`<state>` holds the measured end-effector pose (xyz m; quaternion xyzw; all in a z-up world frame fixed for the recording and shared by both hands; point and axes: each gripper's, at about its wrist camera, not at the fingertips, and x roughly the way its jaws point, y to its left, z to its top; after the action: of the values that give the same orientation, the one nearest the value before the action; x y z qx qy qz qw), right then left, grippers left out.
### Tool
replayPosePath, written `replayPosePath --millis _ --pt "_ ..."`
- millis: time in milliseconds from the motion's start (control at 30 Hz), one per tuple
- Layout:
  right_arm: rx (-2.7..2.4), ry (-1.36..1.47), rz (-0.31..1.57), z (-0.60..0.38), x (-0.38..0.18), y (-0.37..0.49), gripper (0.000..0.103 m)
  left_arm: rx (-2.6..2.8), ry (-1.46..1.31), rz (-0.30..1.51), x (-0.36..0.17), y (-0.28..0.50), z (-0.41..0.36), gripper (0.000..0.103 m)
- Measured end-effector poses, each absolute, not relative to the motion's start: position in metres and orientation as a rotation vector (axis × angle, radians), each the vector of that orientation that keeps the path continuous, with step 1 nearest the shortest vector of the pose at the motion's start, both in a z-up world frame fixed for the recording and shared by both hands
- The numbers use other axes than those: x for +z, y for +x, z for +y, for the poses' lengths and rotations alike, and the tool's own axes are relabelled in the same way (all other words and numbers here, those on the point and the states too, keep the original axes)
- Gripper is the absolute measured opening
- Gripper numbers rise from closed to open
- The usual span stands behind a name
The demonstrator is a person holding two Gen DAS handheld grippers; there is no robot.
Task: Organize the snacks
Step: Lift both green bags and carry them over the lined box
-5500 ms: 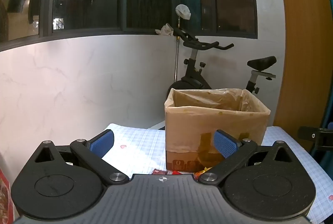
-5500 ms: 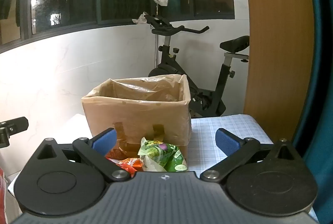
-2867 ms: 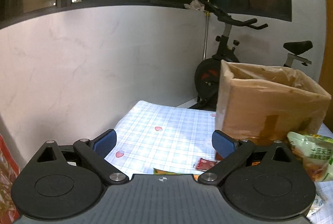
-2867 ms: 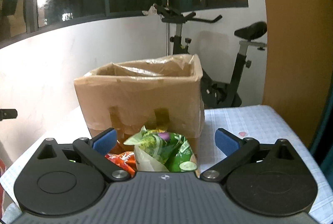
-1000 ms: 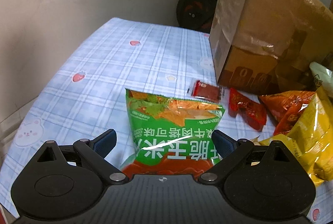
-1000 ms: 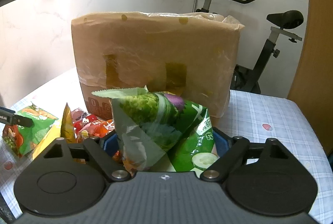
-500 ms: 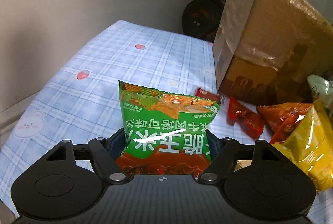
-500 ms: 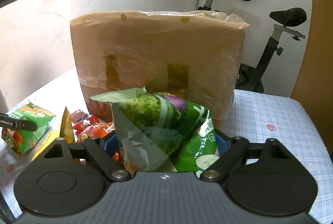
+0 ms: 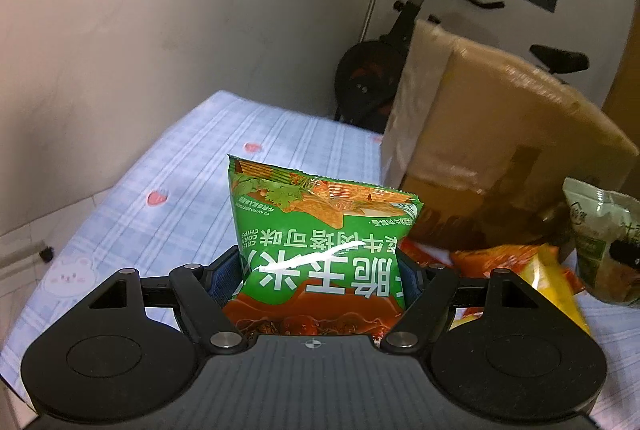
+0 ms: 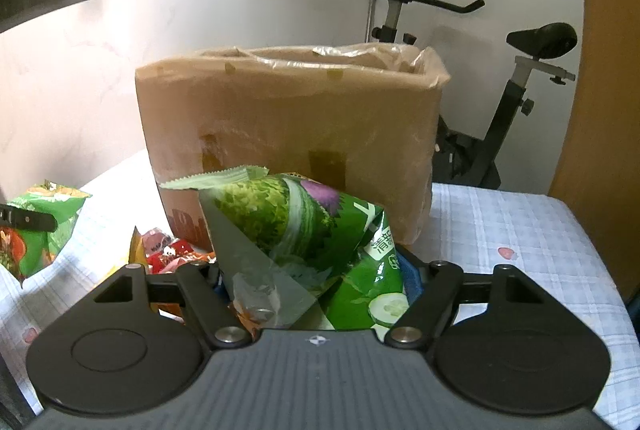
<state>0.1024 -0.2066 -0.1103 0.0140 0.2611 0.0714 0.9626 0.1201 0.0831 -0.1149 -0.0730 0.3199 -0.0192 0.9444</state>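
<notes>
My left gripper (image 9: 316, 280) is shut on a green corn chips bag (image 9: 320, 226) with a red bottom and holds it above the table. My right gripper (image 10: 308, 282) is shut on a green vegetable-print snack bag (image 10: 296, 230), lifted in front of the cardboard box (image 10: 292, 134). The box is open-topped, lined with plastic, and also shows in the left wrist view (image 9: 500, 138) at the right. The corn chips bag and left gripper finger show at the left edge of the right wrist view (image 10: 40, 222).
Loose snacks lie at the box's foot: red and orange packets (image 9: 492, 258), a yellow bag (image 9: 556, 294), red packets (image 10: 168, 250). The table (image 9: 192, 174) has a blue checked cloth. An exercise bike (image 10: 516, 102) stands behind, by a white wall.
Both grippers closed on their bags about a second ago. Since then both have lifted them off the table; the left has also tilted upward and the box top now shows in the right view.
</notes>
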Motion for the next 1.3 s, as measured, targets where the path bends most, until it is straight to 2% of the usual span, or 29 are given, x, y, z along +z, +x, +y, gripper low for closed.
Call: replayPosePath --millis 800,1300 --pt "0.111 0.085 0.404 -0.229 -0.040 0.070 0.076 -0.183 -0.066 0.493 -0.039 0.123 0.027 0.079" --pt "0.133 0.085 0.268 -0.233 0.029 0.071 0.076 -0.274 -0.062 0.403 0.011 0.142 -0.008 0.079"
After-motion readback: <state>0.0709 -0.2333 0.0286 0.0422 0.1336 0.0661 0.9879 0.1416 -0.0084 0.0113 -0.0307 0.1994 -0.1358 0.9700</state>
